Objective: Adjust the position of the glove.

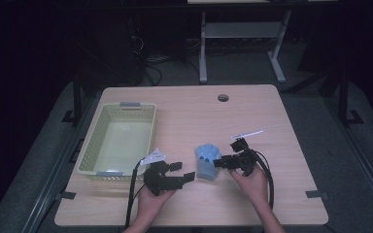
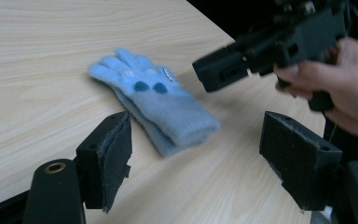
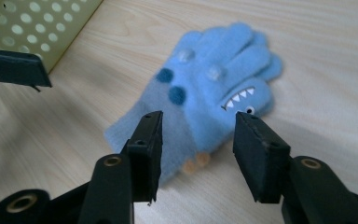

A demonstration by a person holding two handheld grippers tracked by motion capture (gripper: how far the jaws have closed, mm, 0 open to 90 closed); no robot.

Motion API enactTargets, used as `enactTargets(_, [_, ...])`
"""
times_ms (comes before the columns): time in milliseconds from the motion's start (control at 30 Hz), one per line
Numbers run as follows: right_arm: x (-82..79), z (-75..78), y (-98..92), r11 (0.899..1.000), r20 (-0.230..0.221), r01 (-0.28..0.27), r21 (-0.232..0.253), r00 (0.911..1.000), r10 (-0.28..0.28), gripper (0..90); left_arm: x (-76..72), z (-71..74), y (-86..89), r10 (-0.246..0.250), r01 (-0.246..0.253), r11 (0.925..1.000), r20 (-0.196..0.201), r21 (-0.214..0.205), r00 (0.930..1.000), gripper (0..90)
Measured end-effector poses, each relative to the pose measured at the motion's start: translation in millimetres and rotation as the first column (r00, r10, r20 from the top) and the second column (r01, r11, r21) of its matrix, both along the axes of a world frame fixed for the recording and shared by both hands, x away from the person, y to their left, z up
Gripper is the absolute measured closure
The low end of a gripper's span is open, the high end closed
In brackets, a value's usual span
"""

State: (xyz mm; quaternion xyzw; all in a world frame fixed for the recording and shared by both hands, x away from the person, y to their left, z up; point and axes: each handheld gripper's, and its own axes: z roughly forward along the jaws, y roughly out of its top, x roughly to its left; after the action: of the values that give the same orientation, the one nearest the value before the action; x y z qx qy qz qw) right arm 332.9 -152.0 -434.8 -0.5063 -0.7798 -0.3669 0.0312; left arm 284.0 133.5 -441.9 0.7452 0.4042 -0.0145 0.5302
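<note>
Two black grippers flank a fuzzy light-blue knitted glove (image 1: 207, 160) lying flat on the pale wooden table (image 1: 281, 145); left gripper (image 1: 182, 172) gapes wide, right gripper (image 1: 217, 160) half open above it, both empty

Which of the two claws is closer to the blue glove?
The right claw: its tips almost reach the blue glove, while the left claw stays farther away.
</note>
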Motion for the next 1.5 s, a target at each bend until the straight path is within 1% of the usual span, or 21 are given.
enactTargets(67, [-0.8,-4.1,-3.7,1.000,-0.012,0.015,0.027,0.9998,-0.014,50.0,4.1,-1.4,-4.7,0.004,-0.004,0.9999,-0.014,0.013,0.9999,25.0])
enactTargets(133, [-1.2,-8.6,-7.3,0.998,-0.025,0.031,0.054,0.9992,-0.030,49.0,8.4,-3.7,-10.7,0.008,-0.007,0.9999,-0.034,0.015,0.9994,25.0])
enactTargets(200, [-1.9,-13.0,-10.8,0.996,-0.029,0.041,0.079,0.9988,-0.039,48.2,13.0,-5.7,-15.8,0.011,-0.010,0.9996,-0.053,0.026,0.9985,25.0])
enactTargets(267, [-3.0,-17.3,-13.3,0.992,-0.034,0.054,0.114,0.9981,-0.050,47.4,18.6,-8.7,-19.0,0.019,-0.017,0.9996,-0.081,0.021,0.9965,25.0])
enactTargets(333, [-5.0,-20.7,-15.0,0.988,-0.029,0.076,0.131,0.9969,-0.073,47.2,24.0,-11.6,-20.6,0.027,-0.026,0.9996,-0.118,0.011,0.9927,25.7])
enactTargets(400, [-6.0,-24.6,-15.9,0.985,-0.033,0.090,0.147,0.9958,-0.086,47.2,28.4,-15.2,-21.8,0.041,-0.046,0.9985,-0.168,-0.029,0.9850,27.7])
enactTargets(433, [-5.8,-26.7,-16.2,0.984,-0.033,0.095,0.151,0.9953,-0.091,47.1,30.4,-16.6,-22.1,0.042,-0.049,0.9983,-0.186,-0.032,0.9817,28.5])
enactTargets(500, [-4.3,-29.9,-16.7,0.982,-0.058,0.101,0.162,0.9940,-0.093,46.5,33.2,-18.7,-24.0,0.059,-0.065,0.9976,-0.211,-0.022,0.9757,29.5])
enactTargets(567, [-4.0,-32.4,-17.6,0.978,-0.069,0.108,0.180,0.9929,-0.097,46.5,35.8,-21.0,-24.7,0.071,-0.075,0.9971,-0.231,-0.009,0.9703,30.4])
enactTargets(633, [-3.0,-34.7,-17.3,0.975,-0.082,0.109,0.193,0.9921,-0.095,46.2,38.0,-23.1,-26.4,0.077,-0.079,0.9969,-0.245,0.004,0.9664,31.5])
enactTargets(700, [-3.1,-35.0,-16.1,0.975,-0.091,0.114,0.191,0.9910,-0.098,46.3,40.0,-25.5,-27.9,0.084,-0.083,0.9965,-0.258,0.015,0.9626,32.0])
enactTargets(833, [-3.0,-35.4,-14.7,0.975,-0.089,0.109,0.193,0.9917,-0.093,46.8,42.5,-29.9,-29.3,0.077,-0.071,0.9970,-0.276,0.033,0.9582,36.8])
enactTargets(867, [-2.7,-36.0,-14.7,0.975,-0.086,0.107,0.196,0.9921,-0.091,47.0,43.0,-30.5,-29.5,0.078,-0.072,0.9969,-0.281,0.032,0.9566,37.9])
enactTargets(967, [-2.8,-37.9,-15.0,0.969,-0.105,0.115,0.220,0.9901,-0.093,48.5,45.4,-32.1,-29.1,0.077,-0.075,0.9970,-0.292,0.020,0.9532,40.6])
enactTargets(1067, [-2.2,-40.3,-14.3,0.966,-0.119,0.119,0.231,0.9886,-0.093,50.0,47.1,-33.3,-28.9,0.074,-0.074,0.9972,-0.307,0.011,0.9489,41.9])
enactTargets(1133, [-2.1,-40.9,-13.6,0.966,-0.119,0.118,0.232,0.9886,-0.092,50.8,47.7,-34.1,-29.3,0.071,-0.074,0.9973,-0.317,0.002,0.9458,43.2])
enactTargets(1233, [-2.4,-41.1,-11.2,0.964,-0.125,0.124,0.236,0.9874,-0.096,53.3,48.5,-34.5,-31.1,0.062,-0.063,0.9980,-0.321,0.007,0.9449,45.2])
enactTargets(1300, [-2.5,-41.9,-10.1,0.965,-0.120,0.123,0.231,0.9881,-0.097,54.6,49.0,-34.4,-31.6,0.063,-0.065,0.9979,-0.327,0.008,0.9429,47.0])
enactTargets(1433, [-2.0,-42.6,-7.4,0.962,-0.124,0.132,0.239,0.9867,-0.105,57.8,49.7,-36.0,-32.1,0.062,-0.064,0.9980,-0.334,0.006,0.9405,51.0])
enactTargets(1467, [-2.0,-42.9,-6.8,0.962,-0.124,0.133,0.239,0.9867,-0.105,58.8,49.9,-36.4,-32.4,0.061,-0.063,0.9980,-0.337,0.004,0.9394,52.5])
enactTargets(1500, [-2.1,-43.0,-6.2,0.962,-0.124,0.132,0.238,0.9868,-0.105,59.2,50.0,-36.6,-32.7,0.060,-0.064,0.9980,-0.348,0.000,0.9358,53.6])
